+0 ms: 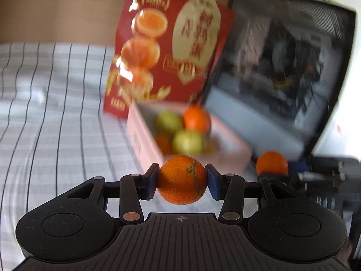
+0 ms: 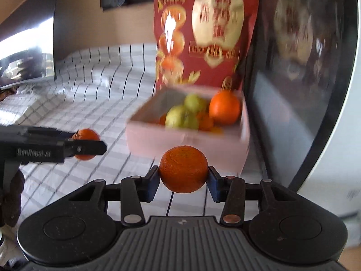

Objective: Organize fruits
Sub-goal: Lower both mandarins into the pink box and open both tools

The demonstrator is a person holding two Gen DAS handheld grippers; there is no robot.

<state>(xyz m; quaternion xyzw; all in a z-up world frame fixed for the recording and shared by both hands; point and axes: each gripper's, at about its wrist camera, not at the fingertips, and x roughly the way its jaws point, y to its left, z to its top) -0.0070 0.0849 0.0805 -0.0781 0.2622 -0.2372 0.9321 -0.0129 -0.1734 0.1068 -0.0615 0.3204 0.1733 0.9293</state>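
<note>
My left gripper (image 1: 182,179) is shut on a stemmed orange (image 1: 178,183), held above the checked cloth. In the right wrist view, my right gripper (image 2: 183,174) is shut on a second orange (image 2: 183,167), its blue pads pressing both sides. Each gripper also shows in the other's view: the right one's orange (image 1: 271,162) at the right, the left gripper (image 2: 90,145) with its orange (image 2: 86,134) at the left. Just ahead stands an open pink box (image 1: 144,144) (image 2: 180,144). It holds green fruits (image 1: 187,142) (image 2: 180,117) and oranges (image 1: 196,118) (image 2: 224,108).
A red printed bag (image 1: 171,52) (image 2: 203,33) stands upright behind the box. A dark glossy screen (image 1: 282,67) (image 2: 293,67) rises close on the right. The striped white cloth (image 1: 56,113) (image 2: 90,85) spreads to the left, with a shiny curved panel (image 2: 27,63) at far left.
</note>
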